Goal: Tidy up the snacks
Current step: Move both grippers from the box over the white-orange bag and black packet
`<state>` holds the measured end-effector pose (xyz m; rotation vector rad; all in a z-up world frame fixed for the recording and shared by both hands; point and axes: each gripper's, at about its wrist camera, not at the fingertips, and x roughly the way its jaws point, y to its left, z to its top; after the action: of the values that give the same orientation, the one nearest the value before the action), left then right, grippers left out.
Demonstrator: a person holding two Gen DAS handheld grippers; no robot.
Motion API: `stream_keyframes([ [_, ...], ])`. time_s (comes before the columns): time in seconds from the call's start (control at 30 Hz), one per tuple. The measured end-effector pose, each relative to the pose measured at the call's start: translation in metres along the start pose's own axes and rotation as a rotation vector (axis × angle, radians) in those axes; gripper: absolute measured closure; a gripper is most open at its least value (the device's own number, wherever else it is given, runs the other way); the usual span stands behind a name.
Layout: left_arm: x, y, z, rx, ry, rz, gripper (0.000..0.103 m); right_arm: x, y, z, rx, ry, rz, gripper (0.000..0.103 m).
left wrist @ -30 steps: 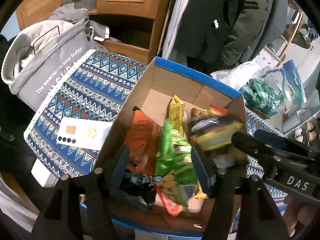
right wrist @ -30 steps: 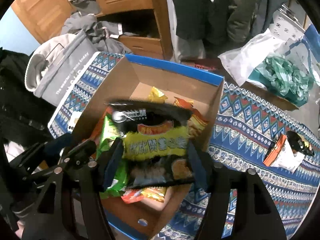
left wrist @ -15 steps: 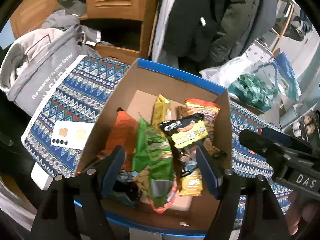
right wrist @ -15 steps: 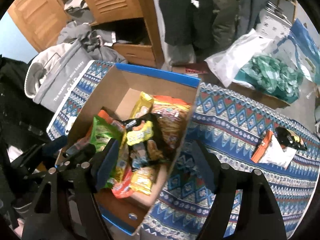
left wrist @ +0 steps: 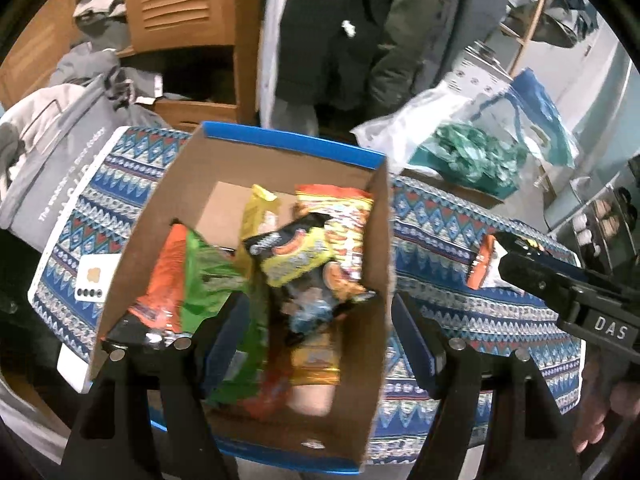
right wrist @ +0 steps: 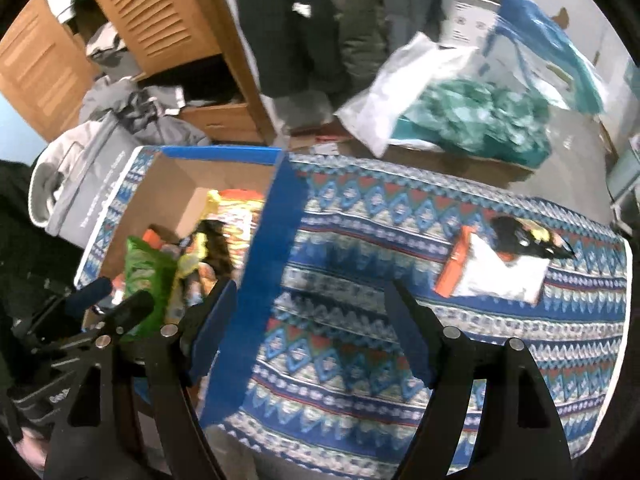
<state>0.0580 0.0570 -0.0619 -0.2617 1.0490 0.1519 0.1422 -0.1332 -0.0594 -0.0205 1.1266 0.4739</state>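
Note:
A cardboard box [left wrist: 288,138] with a blue rim stands on the patterned tablecloth [right wrist: 360,208]. Inside lie a green packet [left wrist: 208,280], an orange packet [left wrist: 168,276], a yellow-and-black packet [left wrist: 292,256] and an orange patterned packet [left wrist: 344,216]. My left gripper [left wrist: 320,340] hangs open above the box's near right part, holding nothing. Past the box's blue side wall [right wrist: 276,248], my right gripper [right wrist: 312,336] stands open and empty over bare cloth. Beyond it lie an orange-and-white packet [right wrist: 492,272] and a black-and-yellow packet [right wrist: 528,236], touching each other.
A grey tote bag [left wrist: 60,168] leans at the table's left end, with a white card [left wrist: 96,280] on the cloth beside the box. Plastic bags [right wrist: 460,120] with green contents sit behind the table. A wooden cabinet [left wrist: 180,8] and hanging coats [left wrist: 340,20] stand further back.
The green packet has left the left gripper and the yellow-and-black packet the right; both now lie in the box. Both grippers opened and moved right, the right one out over the cloth.

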Motion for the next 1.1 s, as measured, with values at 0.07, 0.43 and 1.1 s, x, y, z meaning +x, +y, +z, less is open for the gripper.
stream_keyframes([
  [0.07, 0.001, -0.009, -0.001, 0.009, 0.004, -0.004, 0.028, -0.003, -0.015, -0.003, 0.017, 0.001, -0.011, 0.026],
  [0.43, 0.023, -0.072, -0.008, 0.072, 0.08, -0.032, 0.028, -0.009, -0.08, -0.005, 0.05, 0.021, -0.09, 0.026],
  [1.1, 0.125, -0.188, 0.061, 0.138, 0.186, 0.012, 0.024, 0.041, -0.206, 0.046, 0.163, 0.116, -0.211, 0.026],
])
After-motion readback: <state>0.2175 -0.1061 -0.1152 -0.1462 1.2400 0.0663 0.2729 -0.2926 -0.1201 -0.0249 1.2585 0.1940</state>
